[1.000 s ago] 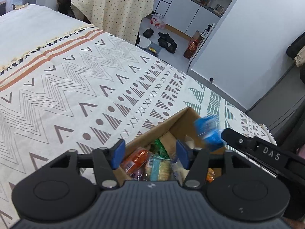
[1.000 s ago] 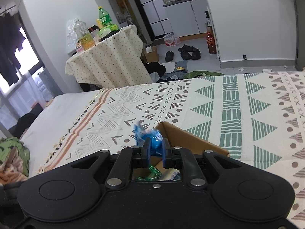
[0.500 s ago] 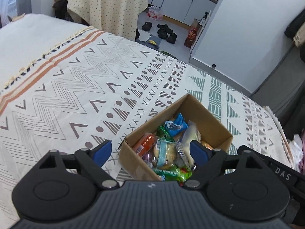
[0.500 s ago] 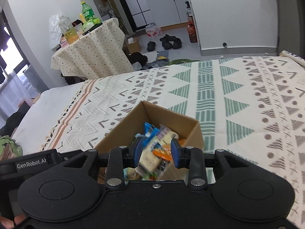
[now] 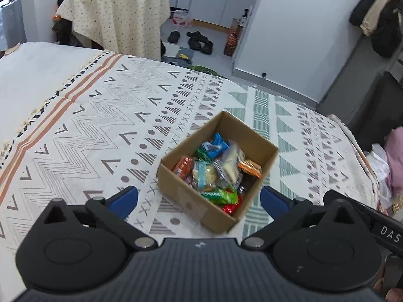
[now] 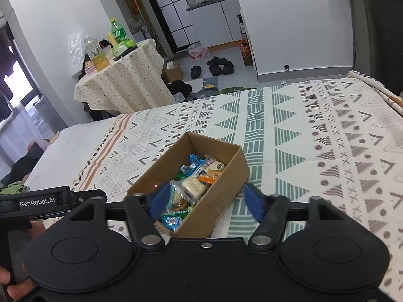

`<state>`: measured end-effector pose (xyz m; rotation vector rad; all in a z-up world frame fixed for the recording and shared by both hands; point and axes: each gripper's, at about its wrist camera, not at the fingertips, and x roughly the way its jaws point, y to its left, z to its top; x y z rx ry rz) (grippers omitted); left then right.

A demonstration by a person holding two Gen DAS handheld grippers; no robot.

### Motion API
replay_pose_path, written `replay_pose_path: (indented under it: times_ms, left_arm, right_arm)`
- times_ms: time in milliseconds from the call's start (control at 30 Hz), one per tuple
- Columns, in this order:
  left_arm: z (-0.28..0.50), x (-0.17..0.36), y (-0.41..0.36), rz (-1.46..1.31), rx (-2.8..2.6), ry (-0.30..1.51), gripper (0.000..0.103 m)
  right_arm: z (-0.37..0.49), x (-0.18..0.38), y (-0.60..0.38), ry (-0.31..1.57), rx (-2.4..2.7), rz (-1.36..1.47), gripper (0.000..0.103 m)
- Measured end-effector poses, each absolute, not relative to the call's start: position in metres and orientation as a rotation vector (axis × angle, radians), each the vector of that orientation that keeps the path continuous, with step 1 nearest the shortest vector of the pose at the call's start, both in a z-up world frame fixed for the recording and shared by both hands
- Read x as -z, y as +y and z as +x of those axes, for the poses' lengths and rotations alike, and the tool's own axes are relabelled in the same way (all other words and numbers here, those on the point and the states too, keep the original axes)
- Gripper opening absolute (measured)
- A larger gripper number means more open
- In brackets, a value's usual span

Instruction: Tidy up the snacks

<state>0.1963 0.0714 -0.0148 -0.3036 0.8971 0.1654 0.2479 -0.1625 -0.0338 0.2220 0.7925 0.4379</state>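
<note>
A small open cardboard box point(image 5: 201, 207) sits on the patterned bedspread point(image 5: 88, 125), filled with several wrapped snacks. A blue packet point(image 5: 214, 145) lies at its far end, next to a white packet point(image 5: 233, 159) and an orange one point(image 5: 249, 168). My left gripper point(image 5: 199, 199) hovers above and behind the box, jaws opening wide with nothing between the pads. In the right wrist view the box point(image 6: 221, 193) lies just ahead, with the blue packet point(image 6: 190, 166) inside. My right gripper point(image 6: 206, 203) is also opening and holds nothing.
A round table with a dotted cloth point(image 5: 118, 17) and bottles stands beyond the bed. Shoes point(image 5: 197, 40) and a bottle lie on the floor by the white wall. Clothes point(image 5: 394, 156) are piled off the bed's right edge. A hand point(image 6: 10, 284) holds the left gripper's handle.
The right gripper let go of the blue packet, which now lies in the box. Both grippers have opened wider and drawn back and up from the box.
</note>
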Motion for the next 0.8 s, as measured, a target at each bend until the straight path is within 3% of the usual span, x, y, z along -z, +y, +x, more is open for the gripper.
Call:
replay_pose_path:
  times_ms: [167,367,800]
  left_arm:
    - [0.171,0.0,0.059,-0.256,-0.15,0.885,0.103]
    - [0.143,-0.016,0.045,-0.201,-0.118,0.866,0.103]
    - [0.088,-0.046,0.03,-0.124,-0.063,0.816,0.103]
  right_arm:
    - [0.222,0.021,-0.175,0.765,-0.451,0.217,0.09]
    - [0.191,0.007,-0.184,0.736,-0.473,0.204,0.102]
    - [0.137,-0.02,-0.207,0.69,-0.457,0.192,0.103]
